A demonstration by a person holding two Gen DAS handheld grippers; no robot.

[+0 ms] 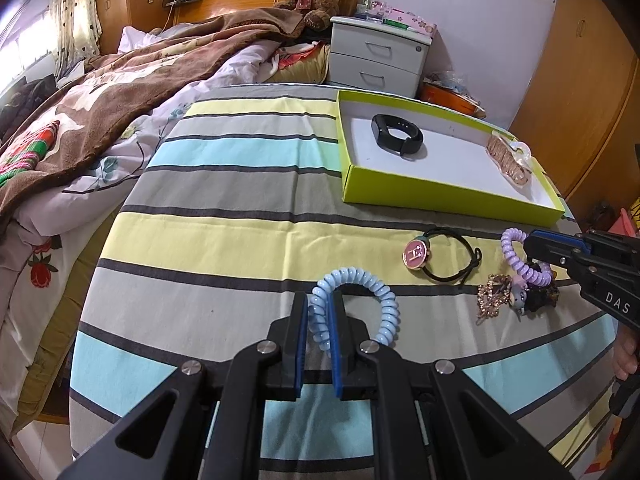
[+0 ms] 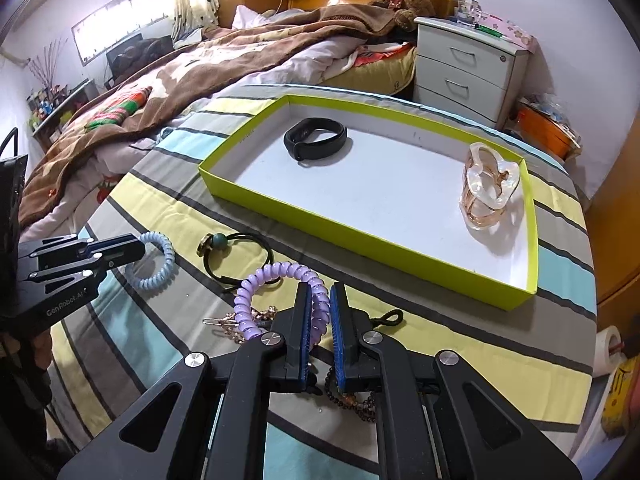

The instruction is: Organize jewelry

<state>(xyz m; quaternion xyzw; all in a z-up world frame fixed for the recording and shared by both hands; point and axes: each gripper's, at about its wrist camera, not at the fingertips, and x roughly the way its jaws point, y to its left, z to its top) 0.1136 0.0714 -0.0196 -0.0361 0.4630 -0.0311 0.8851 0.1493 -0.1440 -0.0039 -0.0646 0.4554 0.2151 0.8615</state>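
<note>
Your left tongs [image 1: 318, 312] sit low at 6 o'clock in their own view, fingers nearly parallel with a narrow gap, closed onto a coil between the blue pads [image 1: 303, 334]. Your right tongs [image 2: 320, 308] do likewise, pinching a coil. From the left view they reach in at 3 o'clock [image 1: 532, 246]; from the right view the left ones sit at 9 o'clock [image 2: 136, 250].

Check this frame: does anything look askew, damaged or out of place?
Nothing looks damaged or spilled. The only untidy spot is a tangled heap by the right gripper: a gold hair clip and dark beads under the purple coil tie.
</note>
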